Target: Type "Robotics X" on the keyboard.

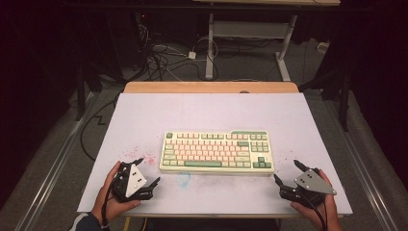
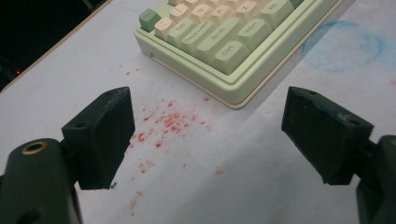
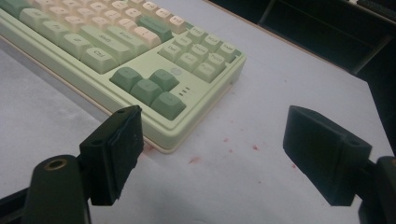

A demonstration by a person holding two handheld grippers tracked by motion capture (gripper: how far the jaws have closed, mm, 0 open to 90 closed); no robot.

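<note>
A pale green and cream keyboard [image 1: 217, 150] lies flat in the middle of the white table top [image 1: 211, 110]. My left gripper [image 1: 147, 171] rests near the front left of it, held open, jaws spread wide with nothing between them. In the left gripper view the keyboard's left front corner [image 2: 233, 95] lies just ahead of the open gripper [image 2: 208, 135]. My right gripper [image 1: 287, 171] sits at the front right, also open and empty. The right gripper view has the keyboard's arrow-key corner [image 3: 163, 100] close ahead of the left jaw of the gripper [image 3: 212, 151].
Red specks [image 2: 163, 123] stain the table left of the keyboard and a faint blue ring [image 2: 343, 44] marks it in front. A wooden strip [image 1: 211, 87] edges the far side. Beyond it stand a desk frame [image 1: 250, 43] and floor cables [image 1: 159, 57].
</note>
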